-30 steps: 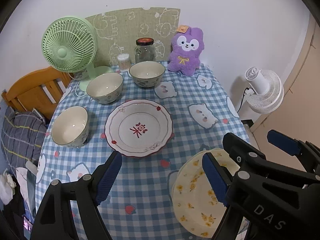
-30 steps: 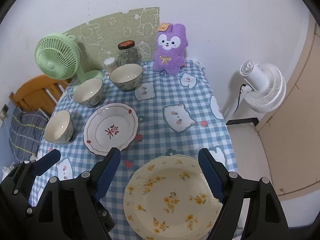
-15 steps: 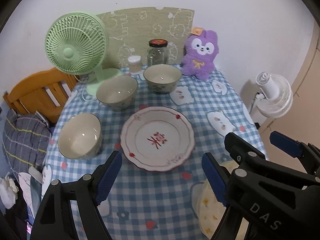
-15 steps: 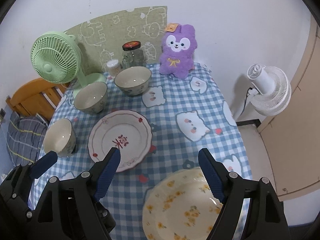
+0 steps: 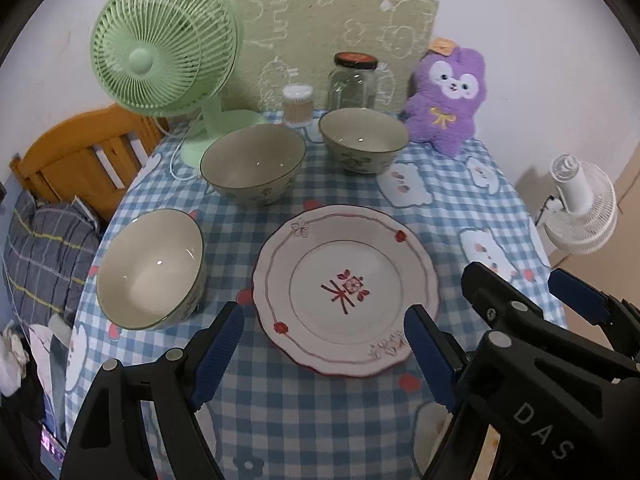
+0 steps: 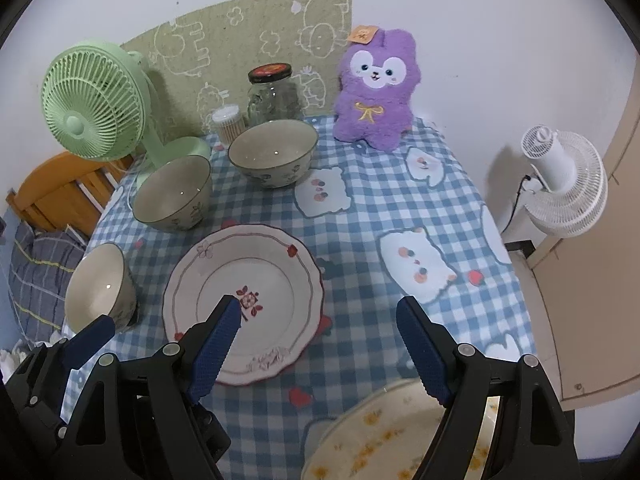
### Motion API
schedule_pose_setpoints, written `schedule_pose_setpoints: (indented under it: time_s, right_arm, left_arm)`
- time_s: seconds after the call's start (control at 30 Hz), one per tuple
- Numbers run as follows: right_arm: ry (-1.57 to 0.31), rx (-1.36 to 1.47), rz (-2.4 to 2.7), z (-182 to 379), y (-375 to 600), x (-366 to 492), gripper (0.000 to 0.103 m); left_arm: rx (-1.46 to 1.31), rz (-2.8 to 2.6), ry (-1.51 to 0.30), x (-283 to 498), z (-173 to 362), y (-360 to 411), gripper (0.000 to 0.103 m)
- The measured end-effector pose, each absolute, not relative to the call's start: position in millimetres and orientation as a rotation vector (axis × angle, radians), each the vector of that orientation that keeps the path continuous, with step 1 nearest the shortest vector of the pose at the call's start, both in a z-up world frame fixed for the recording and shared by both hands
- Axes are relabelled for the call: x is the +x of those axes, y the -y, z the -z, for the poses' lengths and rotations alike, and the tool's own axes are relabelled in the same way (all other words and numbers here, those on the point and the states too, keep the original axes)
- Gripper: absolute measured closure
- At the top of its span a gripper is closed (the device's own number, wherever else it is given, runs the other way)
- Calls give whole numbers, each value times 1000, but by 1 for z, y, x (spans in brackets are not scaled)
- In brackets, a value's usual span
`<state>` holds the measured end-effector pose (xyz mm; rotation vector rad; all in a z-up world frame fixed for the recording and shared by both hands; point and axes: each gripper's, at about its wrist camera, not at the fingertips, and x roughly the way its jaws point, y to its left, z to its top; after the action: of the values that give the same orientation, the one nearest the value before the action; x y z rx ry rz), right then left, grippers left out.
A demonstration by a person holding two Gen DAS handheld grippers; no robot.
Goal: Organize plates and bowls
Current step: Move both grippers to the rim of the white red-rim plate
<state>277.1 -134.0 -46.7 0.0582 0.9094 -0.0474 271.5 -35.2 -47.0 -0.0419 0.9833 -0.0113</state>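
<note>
Landmark is the red-pattern plate (image 5: pixel 346 290), flat on the blue checked tablecloth (image 5: pixel 440 196), roughly mid-table. Left gripper (image 5: pixel 322 354) hovers over the plate's near rim, jaws spread wide, nothing between them, blue pads either side of the plate edge but not touching it as far as visible. Right gripper (image 6: pixel 318 346) sits just right of the plate, also released and empty; its left pad overlaps the plate centre in the right wrist view, its right pad is above the yellow-flower plate (image 6: pixel 384 440), which lies nearer than the red-pattern plate, at the table's near edge, partly cut off by the frame. Three bowls curve around the plate's left and far sides: near-left bowl (image 5: pixel 150 266) just beside it, tilted-looking; middle bowl (image 5: pixel 253 164) beyond-left; far bowl (image 5: pixel 363 139) straight beyond. All three upright, empty, apart from each other. Behind the bowls: green fan (image 5: pixel 164 40), cotton swab tub (image 5: pixel 297 104), glass jar (image 5: pixel 354 80) with dark lid, purple plush (image 5: pixel 448 96) beyond-right of the plate. White fan (image 5: pixel 580 204) off the table, far right. Wooden chair (image 5: pixel 80 152) left of the table.
</note>
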Motion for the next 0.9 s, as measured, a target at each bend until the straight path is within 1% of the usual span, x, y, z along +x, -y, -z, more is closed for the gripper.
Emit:
schedule_pose_setpoints:
  time_s: [0.23,0.37,0.67,0.83,0.87,0.9]
  right_arm:
    - [-923,39,37,69,129,302,21]
    - [-934,10,23,83,125,317,24]
    - [-957,7,17,105,124,339,26]
    - [-975,-4,10,118,122,347,29]
    - [-978,-5,13,120,122,349,30]
    - [-981,-4,15,122,122,351,33]
  left_arm:
    - [-86,-70,-1020,293,74,19,19]
    - [-98,-94,-1040,304,90,16,20]
    - [-143,-153,-1075,319,114,12,21]
    - [-148,-154,-1094,325,125,10,28]
    - [-152,-154,-1098,326,128,10,31]
    - [-154,-156,-1100,327,129,10,32]
